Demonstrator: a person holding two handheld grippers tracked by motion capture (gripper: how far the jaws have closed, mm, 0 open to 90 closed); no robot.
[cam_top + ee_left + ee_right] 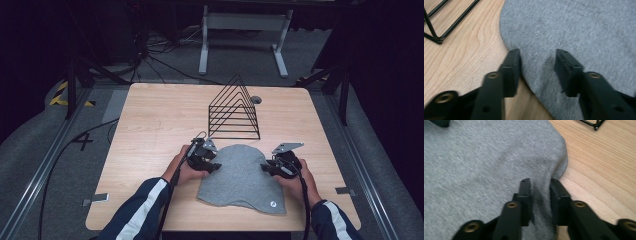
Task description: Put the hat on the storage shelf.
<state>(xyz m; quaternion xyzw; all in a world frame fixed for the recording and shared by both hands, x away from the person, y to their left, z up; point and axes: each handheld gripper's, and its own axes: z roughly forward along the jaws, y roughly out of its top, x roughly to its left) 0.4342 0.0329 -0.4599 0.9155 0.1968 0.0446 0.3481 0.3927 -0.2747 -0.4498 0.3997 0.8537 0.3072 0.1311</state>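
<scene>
Now both grippers pinch edges of flat grey knit beanie point(242, 175) on light wooden table point(150, 130): left gripper point(537, 66) jaws apart straddling its edge, right gripper point(540, 195) clamped on fabric fold; grip evenly before lifting

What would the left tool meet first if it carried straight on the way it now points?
Most likely the grey hat: the left tool already straddles its edge, with cloth lying ahead between the jaws. Depth is hard to judge, but nothing else stands in that line.
</scene>
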